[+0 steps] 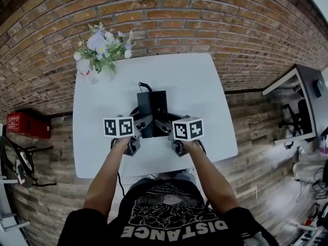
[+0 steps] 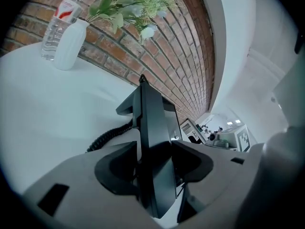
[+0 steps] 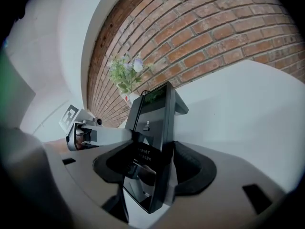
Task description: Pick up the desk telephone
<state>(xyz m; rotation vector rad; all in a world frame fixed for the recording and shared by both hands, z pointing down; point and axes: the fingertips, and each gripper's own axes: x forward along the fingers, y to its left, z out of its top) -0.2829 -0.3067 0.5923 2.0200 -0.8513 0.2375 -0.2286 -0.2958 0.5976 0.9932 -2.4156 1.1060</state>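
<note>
The black desk telephone (image 1: 152, 109) stands in the middle of the white table (image 1: 205, 86), and both grippers meet at its near end. My left gripper (image 1: 143, 124) comes in from the left; in the left gripper view the telephone's thin edge (image 2: 151, 128) fills the gap of that gripper (image 2: 155, 163), both pads against it. My right gripper (image 1: 163, 126) comes in from the right. In the right gripper view the telephone's glossy face and side (image 3: 155, 123) sit between that gripper's (image 3: 152, 163) pads, which touch it. The coiled cord (image 2: 112, 136) trails off to the left.
A white vase of flowers (image 1: 102, 50) and a clear water bottle (image 2: 55, 27) stand at the table's far left corner by the brick wall. A red box (image 1: 28, 124) lies on the floor at left. Another desk (image 1: 302, 106) stands at right.
</note>
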